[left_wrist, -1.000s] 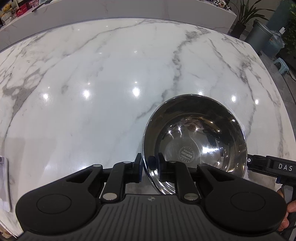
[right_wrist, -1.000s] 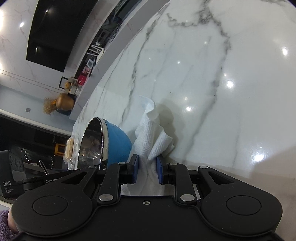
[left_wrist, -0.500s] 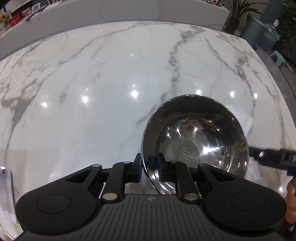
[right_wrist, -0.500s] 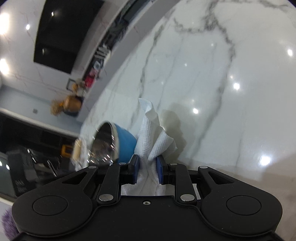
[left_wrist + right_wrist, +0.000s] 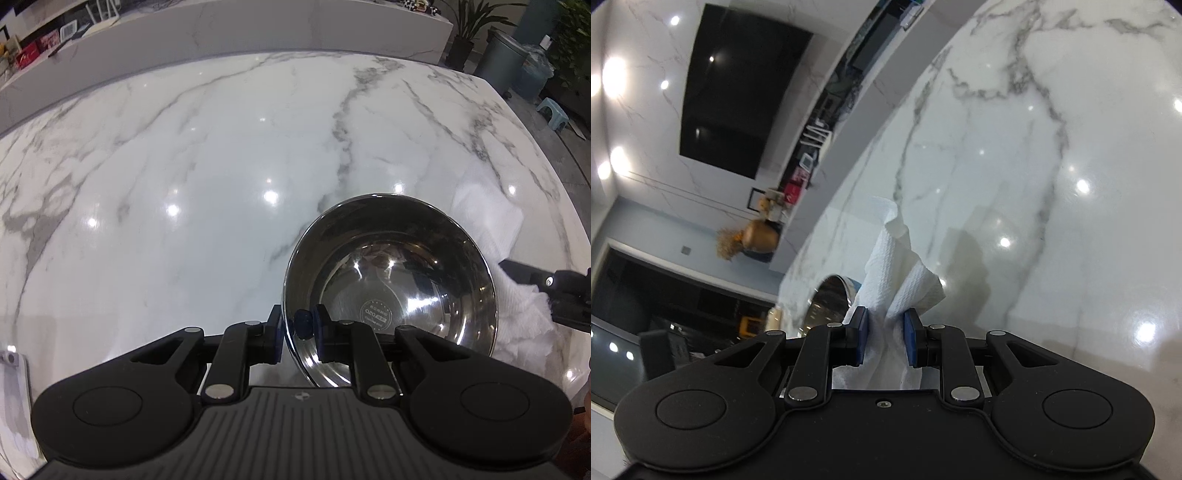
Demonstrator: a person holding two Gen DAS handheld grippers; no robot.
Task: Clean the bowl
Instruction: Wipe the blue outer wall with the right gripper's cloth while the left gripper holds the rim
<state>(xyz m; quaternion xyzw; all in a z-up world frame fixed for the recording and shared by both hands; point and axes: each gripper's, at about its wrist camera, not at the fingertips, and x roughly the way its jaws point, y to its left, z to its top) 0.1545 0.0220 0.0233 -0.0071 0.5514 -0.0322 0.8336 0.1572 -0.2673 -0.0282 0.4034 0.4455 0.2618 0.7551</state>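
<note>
Left gripper [image 5: 298, 330] clamped bowl [image 5: 388, 291] rim, right gripper [image 5: 885, 341] pinched paper towel [image 5: 897, 266] beside it; best wiped inward against that steadying hold.

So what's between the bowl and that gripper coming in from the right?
A crumpled white paper towel, clamped by the right gripper, sits beside the bowl; the left wrist view shows it.

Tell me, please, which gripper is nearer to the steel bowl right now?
Left. The left gripper is clamped on the steel bowl at its near rim, one finger inside, one outside. The right gripper, pinching the paper towel, sits beside the bowl's outer wall.
</note>
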